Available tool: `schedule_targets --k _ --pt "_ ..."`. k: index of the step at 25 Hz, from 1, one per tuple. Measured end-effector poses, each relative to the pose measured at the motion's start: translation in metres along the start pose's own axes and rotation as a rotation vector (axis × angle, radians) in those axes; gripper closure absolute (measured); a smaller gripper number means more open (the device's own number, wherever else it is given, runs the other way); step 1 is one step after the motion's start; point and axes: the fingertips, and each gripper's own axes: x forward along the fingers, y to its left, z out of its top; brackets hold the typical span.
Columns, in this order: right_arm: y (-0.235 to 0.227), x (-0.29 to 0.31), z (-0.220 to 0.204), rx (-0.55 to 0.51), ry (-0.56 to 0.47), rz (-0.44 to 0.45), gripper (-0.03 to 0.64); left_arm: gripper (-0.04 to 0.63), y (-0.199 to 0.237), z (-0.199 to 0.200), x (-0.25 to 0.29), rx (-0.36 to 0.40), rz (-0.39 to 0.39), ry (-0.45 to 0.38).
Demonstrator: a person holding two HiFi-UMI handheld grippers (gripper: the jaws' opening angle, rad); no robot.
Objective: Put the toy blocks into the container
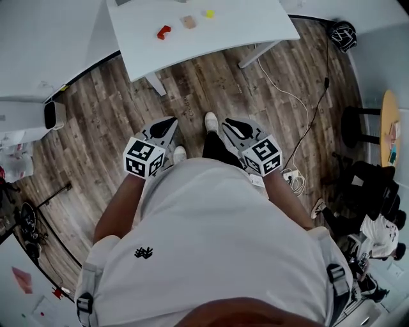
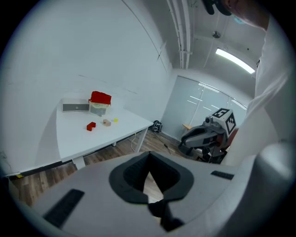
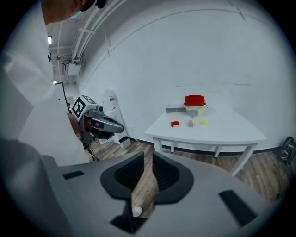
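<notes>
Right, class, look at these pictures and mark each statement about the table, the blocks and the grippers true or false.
1. Three small blocks lie on the white table. True: a red block, a tan block and a yellow block.
2. The left gripper holds the red block. False: it holds nothing, and the red block lies on the table.
3. The floor is made of wood-look planks. True.
4. The yellow block is already inside the container. False: it lies on the table, in front of the container.
</notes>
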Motion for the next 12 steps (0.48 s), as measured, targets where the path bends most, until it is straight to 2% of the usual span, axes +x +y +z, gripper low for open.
schedule_targets --k 7,12 --pt "-0.099 0.028 0.037 -0.072 0.006 0.092 0.545 0.589 0.019 0.066 0.06 0.005 0.099 -0.028" --pt "-0.163 0.053 0.062 -0.12 0.011 0.155 0.541 0.589 0.034 0.093 0.097 -0.034 0.163 -0.033"
